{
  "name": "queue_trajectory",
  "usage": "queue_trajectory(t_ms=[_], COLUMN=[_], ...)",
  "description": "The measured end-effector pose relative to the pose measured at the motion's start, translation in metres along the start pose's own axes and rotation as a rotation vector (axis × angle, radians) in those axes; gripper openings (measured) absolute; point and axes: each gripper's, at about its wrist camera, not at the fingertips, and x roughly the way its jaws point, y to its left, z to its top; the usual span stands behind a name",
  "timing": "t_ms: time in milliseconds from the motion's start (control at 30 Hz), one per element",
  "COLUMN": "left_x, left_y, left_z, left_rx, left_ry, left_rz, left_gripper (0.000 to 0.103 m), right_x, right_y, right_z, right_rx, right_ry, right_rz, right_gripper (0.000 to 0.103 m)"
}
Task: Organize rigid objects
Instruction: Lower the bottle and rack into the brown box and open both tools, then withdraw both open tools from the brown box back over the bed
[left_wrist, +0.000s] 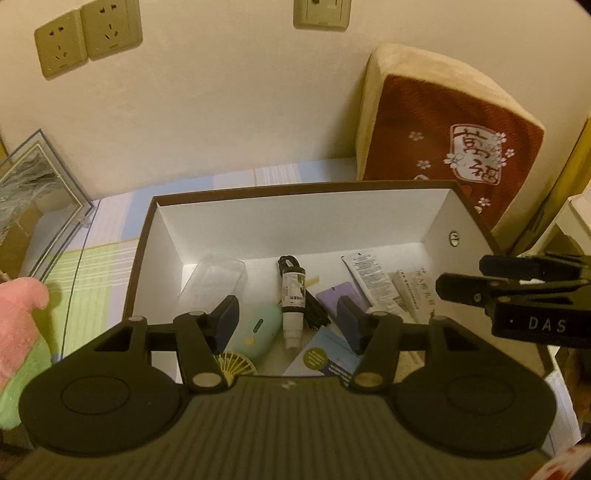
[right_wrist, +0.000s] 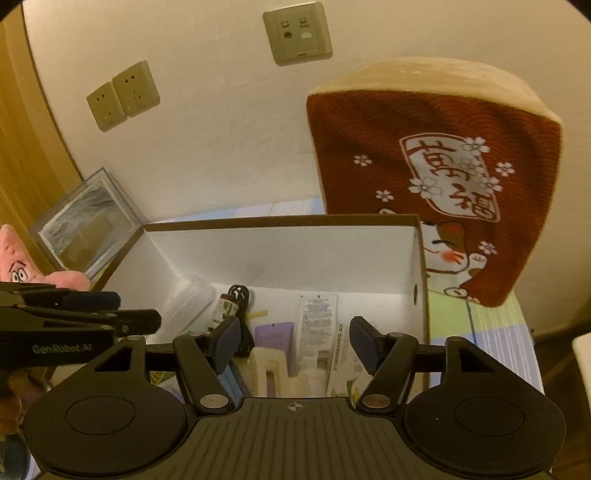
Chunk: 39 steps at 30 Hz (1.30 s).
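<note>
Apparently the step in hand was a release over the box (left_wrist: 236, 218), a white-lined carton just in front of the red cushion (left_wrist: 443, 147). Both grippers hung above its near edge, jaws parted and nothing between the pads: the left gripper (left_wrist: 288, 325) over the mint fan (left_wrist: 258, 332) and the small bottle (left_wrist: 293, 295), the right gripper (right_wrist: 291, 343) over the cream block (right_wrist: 269, 369) and the tube (right_wrist: 317, 328). Already inside lay a purple card (left_wrist: 338, 295) and a black cable (right_wrist: 240, 295). Next, I judged, either hand would need to fetch another loose item from outside the box. Only the right view showed the cream block; only the left showed the fan.
</note>
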Motion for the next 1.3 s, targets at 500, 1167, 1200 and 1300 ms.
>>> queue_trajectory(t_ms=[500, 1167, 1200, 1300], left_x=[-0.069, -0.176, -0.181, -0.196], left_y=[-0.02, -0.048, -0.048, -0.049], left_z=[-0.037, -0.125, -0.13, -0.148], left_rx=[-0.035, -0.124, -0.127, -0.129], left_ry=[-0.035, -0.057, -0.057, -0.051], left_rz=[0.073, 0.094, 0.09, 0.075], left_gripper=[0.056, 0.056, 0.056, 0.056], right_x=[-0.064, -0.159, -0.164, -0.177], right_y=[0.005, 0.036, 0.039, 0.049], right_z=[-0.033, -0.094, -0.098, -0.111], right_rx=[-0.014, -0.001, 0.0, 0.001], right_ry=[-0.001, 0.013, 0.013, 0.021], right_rz=[0.015, 0.065, 0.067, 0.06], right_gripper=[0.067, 0.067, 0.067, 0.067])
